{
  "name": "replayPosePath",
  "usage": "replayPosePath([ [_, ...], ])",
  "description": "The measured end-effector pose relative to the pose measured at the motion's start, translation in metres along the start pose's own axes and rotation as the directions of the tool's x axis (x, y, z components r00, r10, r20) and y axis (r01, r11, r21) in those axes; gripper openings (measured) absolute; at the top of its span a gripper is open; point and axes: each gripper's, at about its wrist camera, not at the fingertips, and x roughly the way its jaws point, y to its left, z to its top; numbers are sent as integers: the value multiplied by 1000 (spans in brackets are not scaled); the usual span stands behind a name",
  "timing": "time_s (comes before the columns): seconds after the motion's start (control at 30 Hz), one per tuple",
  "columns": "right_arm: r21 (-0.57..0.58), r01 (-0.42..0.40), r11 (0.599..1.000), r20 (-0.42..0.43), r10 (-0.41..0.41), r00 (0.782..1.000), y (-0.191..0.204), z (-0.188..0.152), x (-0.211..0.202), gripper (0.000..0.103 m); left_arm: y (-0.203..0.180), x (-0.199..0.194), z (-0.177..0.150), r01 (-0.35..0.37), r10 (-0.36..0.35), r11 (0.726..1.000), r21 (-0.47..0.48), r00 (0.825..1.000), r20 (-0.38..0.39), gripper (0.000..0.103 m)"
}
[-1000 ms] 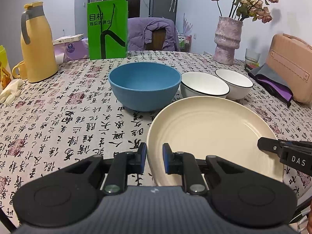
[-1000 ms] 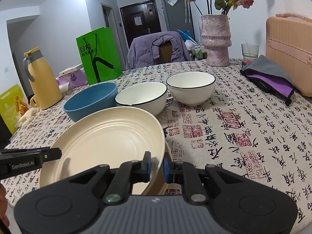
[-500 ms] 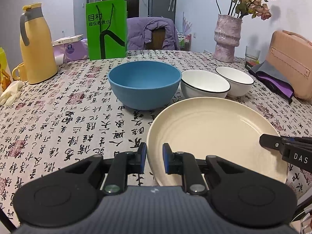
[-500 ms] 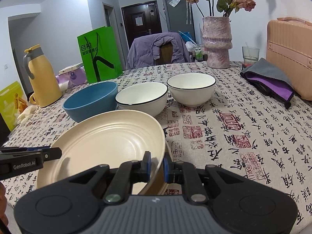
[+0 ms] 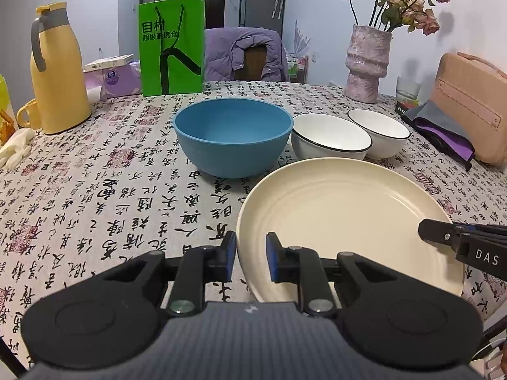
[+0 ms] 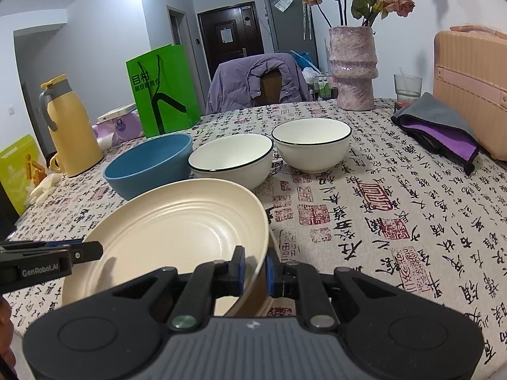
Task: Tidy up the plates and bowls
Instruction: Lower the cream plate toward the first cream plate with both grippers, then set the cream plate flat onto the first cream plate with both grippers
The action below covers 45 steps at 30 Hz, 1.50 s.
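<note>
1. The left tongs (image 5: 250, 253) are almost closed on the near left rim of the cream plate (image 5: 342, 221), one blue pad outside the rim and one inside.
2. The right tongs (image 6: 253, 266) pinch the opposite rim. Their jaws are opening a little at this moment, with the rim between the pads and, as far as I can see, touching them.
3. I judge the two-sided hold is meant to share the plate's weight and keep it from tipping. It sits nearest me on the tablecloth (image 5: 95, 190), in front of the bowls. In the right wrist view its right edge looks raised. I cannot tell whether the tan strip beneath is its underside or another plate.
4. Left to right behind it stand the blue bowl (image 5: 233, 136) and two white bowls (image 5: 331, 139) with dark rims. They form a close row, the blue one just beside the first white one, so nesting them looks like what is left to do.
5. Writing, left to right: the green bag (image 5: 172, 47) carries large characters "目村" above a smaller line I cannot read for sure. The tablecloth is printed all over with black calligraphy and red seals. In the right wrist view the left tongs' side reads "GenRobot.AI". In the left wrist view the right tongs show "DAS".
</note>
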Motion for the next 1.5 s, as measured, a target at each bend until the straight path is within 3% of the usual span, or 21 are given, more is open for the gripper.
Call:
replayPosePath([
  [0.53, 19, -35, 999, 1, 35, 999, -3, -1, -3, 21, 3, -4, 2, 21, -21, 1000, -7, 1000, 19, 24],
  [0.6, 19, -34, 999, 4, 34, 999, -4, -1, -3, 21, 2, -4, 2, 15, -15, 1000, -1, 1000, 21, 20],
  [0.67, 18, -26, 1000, 7, 26, 1000, -4, 0, -4, 22, 2, -3, 1, 12, -12, 1000, 0, 1000, 17, 9],
  [0.77, 19, -22, 1000, 9, 22, 1000, -6, 1, -5, 20, 2, -2, 1, 22, -22, 1000, -2, 1000, 11, 9],
  [1.13, -74, 36, 997, -2, -36, 999, 2, 0, -2, 18, 4, -2, 2, 25, -24, 1000, -10, 1000, 14, 9],
  [1.5, -219, 118, 969, -6, -123, 992, 20, -9, 7, 18, 8, -1, 1, 25, -25, 999, -36, 1000, -1, 10],
])
